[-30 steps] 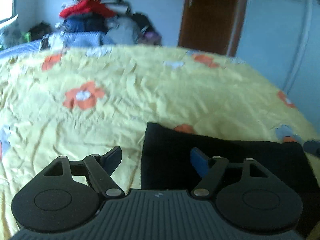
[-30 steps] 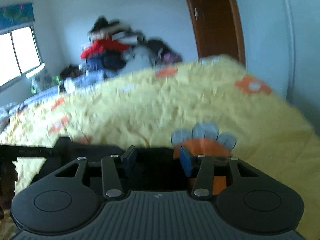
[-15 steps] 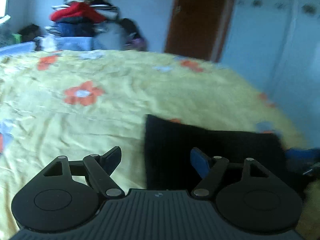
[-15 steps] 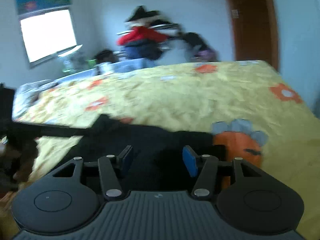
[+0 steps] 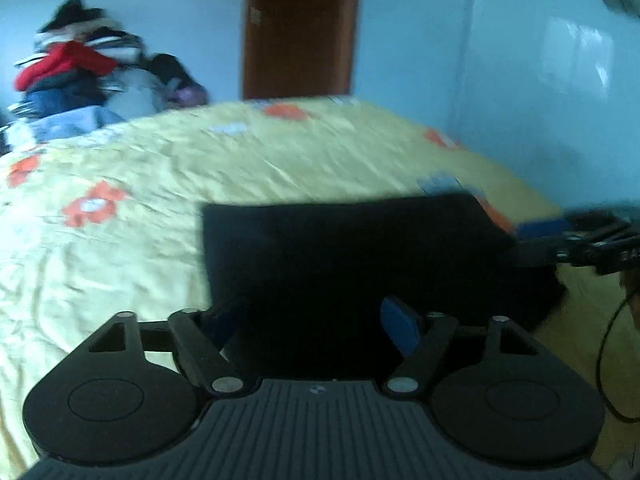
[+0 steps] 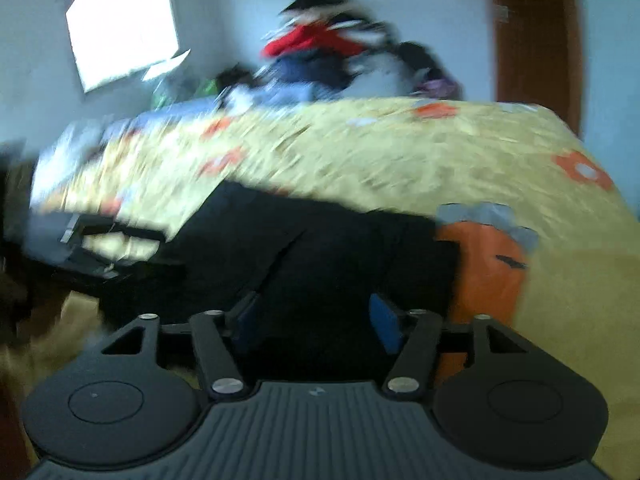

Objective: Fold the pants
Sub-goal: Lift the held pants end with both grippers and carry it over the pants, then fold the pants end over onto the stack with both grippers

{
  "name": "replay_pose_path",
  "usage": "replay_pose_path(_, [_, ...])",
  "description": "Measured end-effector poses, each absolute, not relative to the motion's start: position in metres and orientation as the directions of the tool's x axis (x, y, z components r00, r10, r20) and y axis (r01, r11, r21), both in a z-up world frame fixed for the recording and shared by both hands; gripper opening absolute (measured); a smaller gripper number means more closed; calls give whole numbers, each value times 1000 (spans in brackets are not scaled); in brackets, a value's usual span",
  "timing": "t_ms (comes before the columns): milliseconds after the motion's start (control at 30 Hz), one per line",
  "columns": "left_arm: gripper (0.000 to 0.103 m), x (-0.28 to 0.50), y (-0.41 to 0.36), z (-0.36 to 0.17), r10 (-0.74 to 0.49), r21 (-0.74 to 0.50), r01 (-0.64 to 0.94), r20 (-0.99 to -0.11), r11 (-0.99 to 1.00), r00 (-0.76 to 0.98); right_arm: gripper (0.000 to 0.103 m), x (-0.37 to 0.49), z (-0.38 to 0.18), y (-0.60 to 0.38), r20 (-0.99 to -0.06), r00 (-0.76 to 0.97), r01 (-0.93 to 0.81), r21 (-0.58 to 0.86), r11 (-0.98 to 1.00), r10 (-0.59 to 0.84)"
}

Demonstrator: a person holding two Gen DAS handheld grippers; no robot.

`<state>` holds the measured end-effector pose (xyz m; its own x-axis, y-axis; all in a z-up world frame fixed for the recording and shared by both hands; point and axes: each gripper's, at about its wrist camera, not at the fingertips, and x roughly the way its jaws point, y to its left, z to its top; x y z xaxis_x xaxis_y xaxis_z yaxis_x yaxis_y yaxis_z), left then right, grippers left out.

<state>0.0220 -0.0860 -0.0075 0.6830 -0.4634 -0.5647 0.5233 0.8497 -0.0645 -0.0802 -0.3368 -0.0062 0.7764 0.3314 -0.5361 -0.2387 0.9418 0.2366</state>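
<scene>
**Both tongs hover spread over the folded black pants**

Nearest in the left wrist view, the left gripper [image 5: 316, 320] stands released, its blue-padded fingers [image 5: 400, 330] spread wide with nothing between them. Directly ahead of and beneath it lies the folded black fabric pants [image 5: 360, 248], a dark rectangle whose long axis runs side to side across the near edge of the yellow flowered bedspread [image 5: 160, 184]. The left finger sits roughly over the rectangle's left edge.

The right gripper [image 6: 316, 322] is likewise released and empty, fingers apart above the same pants [image 6: 340, 256], towards their right end, beside a large orange flower print [image 6: 488, 264]. In the left view this gripper [image 5: 560, 236] appears at the pants' far right corner, close to the cloth; blur hides whether it touches.

Judging from this, each hand is nearer its own end of the garment, so the next fold likely turns on pinching the short edges. Both tools point forward across the bed, tilted somewhat downwards.

Farther off, a heap of clothes [image 5: 80, 72] rises beyond the far edge, next to a brown wooden door [image 5: 298, 28].
</scene>
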Motion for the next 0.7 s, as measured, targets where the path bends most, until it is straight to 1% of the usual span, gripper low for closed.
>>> replay_pose_path(33, [83, 28, -78, -7, -460, -90, 501, -561, 861, 689, 73, -81, -7, -350, -524, 791, -194, 277, 941, 317])
replay_pose_path(67, [83, 35, -69, -8, -468, -138, 481, -566, 866, 679, 73, -79, -10, -365, -520, 799, -145, 321, 936, 302])
replay_pose_path(133, [83, 52, -52, -12, -508, -260, 448, -588, 855, 629, 73, -72, -19, -386, -526, 791, -102, 388, 916, 311])
replay_pose_path(233, [84, 73, -34, -24, -566, -423, 377, -620, 824, 542, 75, -59, -36, -409, -539, 753, -79, 494, 866, 377])
replay_pose_path(300, [84, 83, -26, -35, -608, -498, 350, -620, 793, 495, 75, -54, -42, -413, -510, 732, -127, 548, 827, 451])
replay_pose_path(367, [87, 86, -23, -36, -634, -524, 360, -600, 772, 487, 75, -47, -45, -416, -494, 700, -165, 590, 790, 516])
replay_pose_path(433, [96, 92, -23, -39, -677, -549, 397, -578, 735, 455, 75, -40, -47, -417, -480, 648, -229, 618, 752, 591])
replay_pose_path(500, [100, 97, -23, -42, -708, -563, 430, -557, 706, 433, 75, -31, -50, -417, -468, 598, -277, 642, 715, 651])
replay_pose_path(600, [101, 102, -27, -45, -753, -587, 472, -525, 658, 396, 75, -16, -53, -417, -438, 531, -325, 685, 652, 725])
replay_pose_path(700, [102, 107, -31, -50, -797, -631, 486, -479, 604, 368, 75, -5, -54, -412, -419, 499, -350, 703, 619, 758])
